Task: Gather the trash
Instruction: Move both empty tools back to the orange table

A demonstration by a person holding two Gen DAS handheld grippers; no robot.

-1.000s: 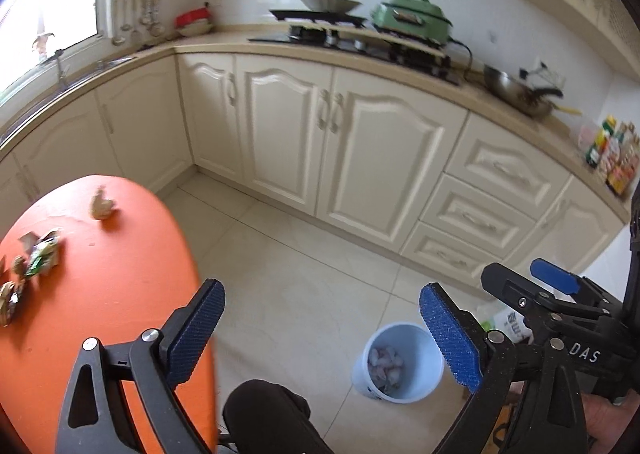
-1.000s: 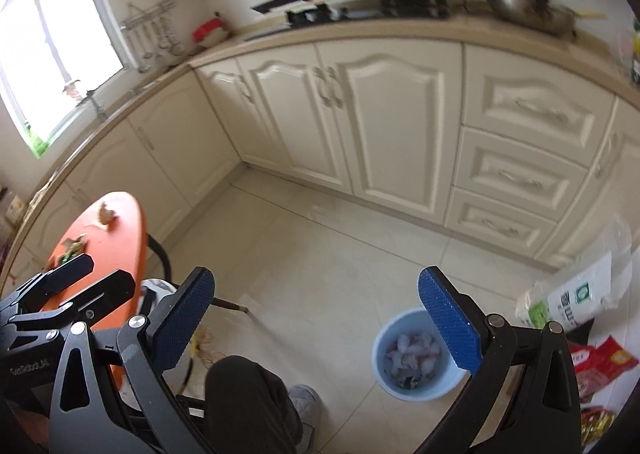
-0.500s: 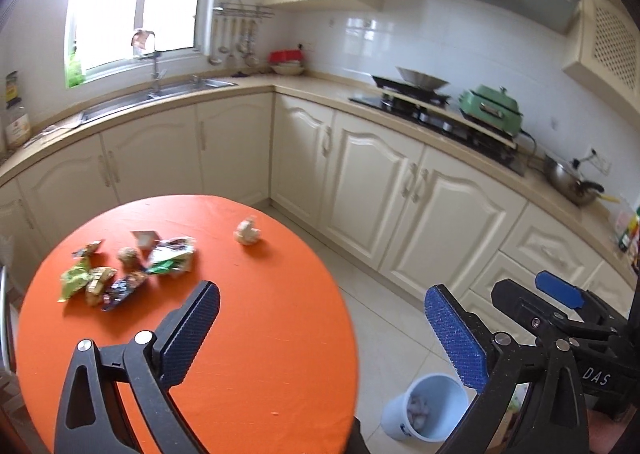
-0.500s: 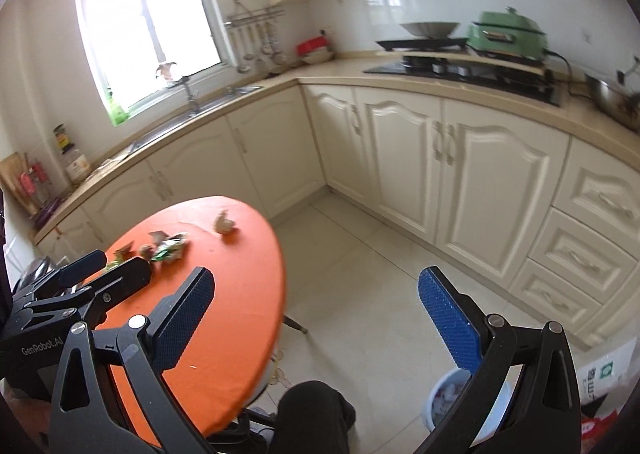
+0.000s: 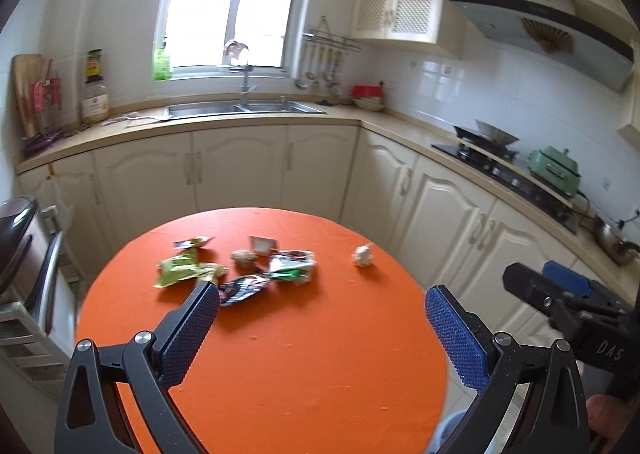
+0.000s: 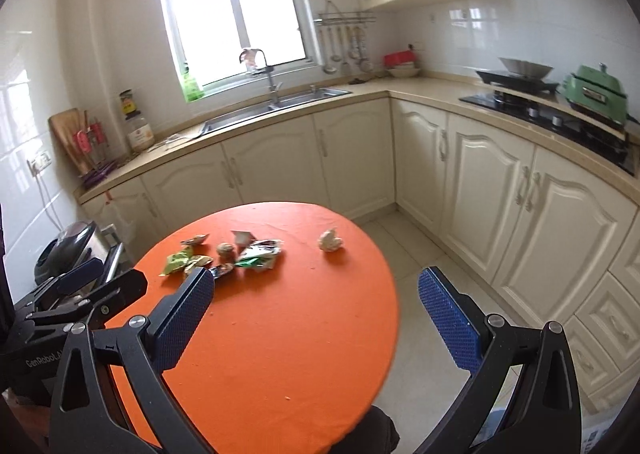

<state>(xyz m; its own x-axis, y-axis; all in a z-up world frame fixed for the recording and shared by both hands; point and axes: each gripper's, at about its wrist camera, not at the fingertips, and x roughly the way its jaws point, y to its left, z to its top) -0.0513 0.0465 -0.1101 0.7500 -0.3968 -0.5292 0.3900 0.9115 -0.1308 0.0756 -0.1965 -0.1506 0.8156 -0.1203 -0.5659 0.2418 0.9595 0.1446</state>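
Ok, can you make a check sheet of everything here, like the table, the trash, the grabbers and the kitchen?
Surface: round orange table, a few crumbs on it.
Job's things: green wrapper, dark wrapper, white-and-green wrapper, brown lump, small white packet, all close together; crumpled tissue lies apart to their right.
Clutter: nothing seen beyond the trash.
Grippers: left gripper and right gripper both open, empty, above the table's near side.
Cables: white cord down the left wall.
Surroundings: sink under the window, stove, green cooker, cream cabinets.

Scattered wrappers (image 5: pixel 236 270) on orange table (image 5: pixel 304 354)
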